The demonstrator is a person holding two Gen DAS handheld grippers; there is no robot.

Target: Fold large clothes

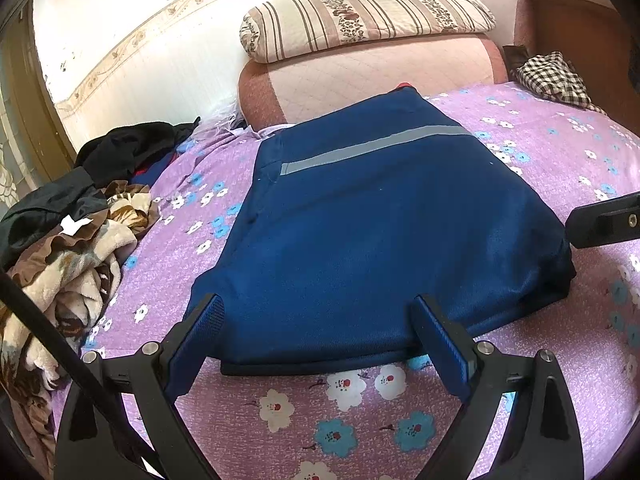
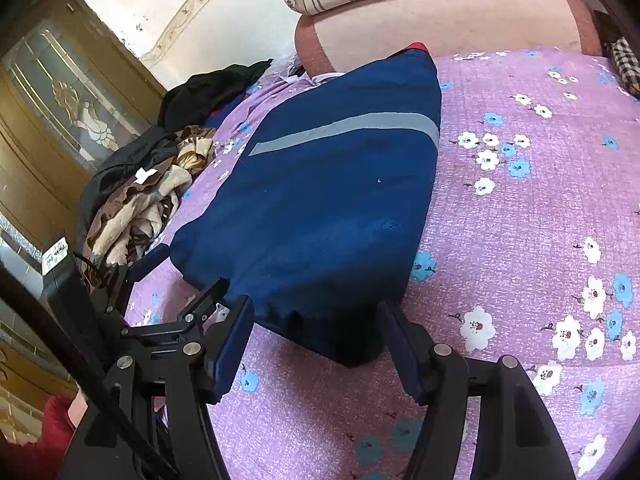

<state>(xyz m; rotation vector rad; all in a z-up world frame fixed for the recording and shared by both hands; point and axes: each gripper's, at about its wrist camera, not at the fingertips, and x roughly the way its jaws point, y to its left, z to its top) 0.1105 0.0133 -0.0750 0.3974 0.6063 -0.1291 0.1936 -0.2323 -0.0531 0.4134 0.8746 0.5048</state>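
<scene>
A dark blue folded garment (image 1: 360, 216) with a grey reflective stripe (image 1: 372, 146) lies flat on the purple flowered bedsheet (image 1: 360, 420). My left gripper (image 1: 318, 302) is open, its blue-padded fingers (image 1: 200, 340) standing on either side of the garment's near hem without pinching it. In the right wrist view the same garment (image 2: 320, 200) points its near right corner between the fingers of my right gripper (image 2: 316, 308), which is open with its jaws wide and flanks that corner. The left gripper (image 2: 192, 266) shows at the garment's left corner. The right gripper's finger (image 1: 604, 224) pokes in from the right edge.
A heap of clothes, black pieces (image 1: 132, 152) and a brown-and-cream fleece (image 1: 80, 256), lies left of the garment. A striped pillow (image 1: 360, 16) rests on a pink quilt (image 1: 360, 76) at the head. A checked cloth (image 1: 552, 76) is far right. A wooden door (image 2: 60, 120) stands left.
</scene>
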